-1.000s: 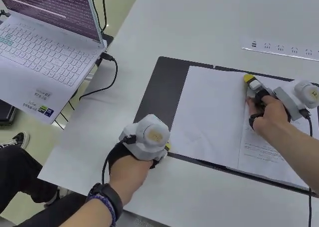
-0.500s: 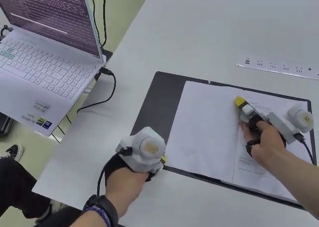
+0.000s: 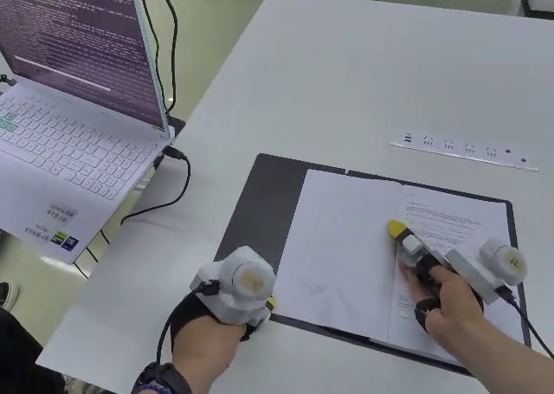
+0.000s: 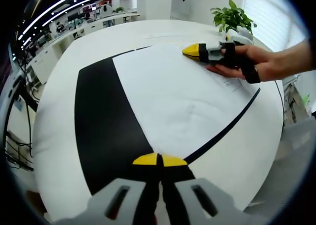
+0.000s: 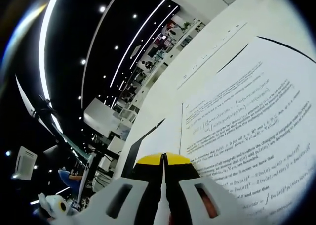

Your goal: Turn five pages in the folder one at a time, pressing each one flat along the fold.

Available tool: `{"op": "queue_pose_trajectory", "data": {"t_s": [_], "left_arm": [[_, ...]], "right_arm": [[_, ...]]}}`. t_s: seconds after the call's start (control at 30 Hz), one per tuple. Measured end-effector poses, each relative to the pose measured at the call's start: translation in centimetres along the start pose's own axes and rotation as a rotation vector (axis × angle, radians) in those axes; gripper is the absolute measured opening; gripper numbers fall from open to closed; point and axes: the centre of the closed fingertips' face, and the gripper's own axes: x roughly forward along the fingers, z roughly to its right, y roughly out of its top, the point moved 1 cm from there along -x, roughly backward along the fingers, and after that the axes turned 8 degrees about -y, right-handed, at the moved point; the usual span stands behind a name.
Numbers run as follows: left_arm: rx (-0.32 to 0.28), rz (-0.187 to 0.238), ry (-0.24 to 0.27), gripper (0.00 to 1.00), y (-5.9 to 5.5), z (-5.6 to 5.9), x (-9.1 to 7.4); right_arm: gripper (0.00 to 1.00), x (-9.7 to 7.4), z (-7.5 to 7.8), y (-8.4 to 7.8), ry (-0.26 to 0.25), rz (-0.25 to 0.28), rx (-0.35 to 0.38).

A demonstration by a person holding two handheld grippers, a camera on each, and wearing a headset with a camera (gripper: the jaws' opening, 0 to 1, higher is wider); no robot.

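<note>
A black folder (image 3: 260,203) lies open on the white table, a blank turned page (image 3: 338,238) on its left half and a printed page (image 3: 459,225) on its right. My right gripper (image 3: 396,230) is shut, its yellow tips pressed down on the fold between the two pages. In the right gripper view the shut tips (image 5: 163,159) sit beside the printed page (image 5: 247,131). My left gripper (image 3: 269,303) is shut too, resting on the folder's near edge. In its own view its tips (image 4: 159,159) lie on the black cover (image 4: 98,126), with the right gripper (image 4: 190,50) beyond the page (image 4: 177,96).
An open laptop (image 3: 61,143) stands at the left on a lower surface, its cable (image 3: 173,195) running past the table's left edge. A white power strip (image 3: 459,149) lies on the table behind the folder. A plant (image 4: 232,17) stands far off.
The right gripper has slid along the fold toward me, away from the page's top edge. The left gripper has stayed on the folder's near edge. The head camera has shifted.
</note>
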Motion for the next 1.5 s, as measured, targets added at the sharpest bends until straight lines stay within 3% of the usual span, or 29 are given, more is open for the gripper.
{"op": "queue_pose_trajectory", "data": {"t_s": [0.47, 0.7, 0.93, 1.5], "left_arm": [[-0.007, 0.017, 0.011, 0.00, 0.0, 0.0, -0.1], [-0.009, 0.021, 0.015, 0.00, -0.1, 0.0, -0.1], [-0.005, 0.003, 0.008, 0.00, 0.0, 0.0, -0.1], [0.020, -0.010, 0.014, 0.00, 0.0, 0.1, -0.1]], "right_arm": [[0.00, -1.5, 2.0, -1.2, -0.005, 0.016, 0.042], [0.00, -3.0, 1.8, -3.3, -0.001, -0.032, 0.014], [0.00, -5.0, 1.9, -4.8, -0.005, -0.026, 0.059], [0.00, -8.1, 1.3, -7.9, 0.004, -0.104, 0.002]]}}
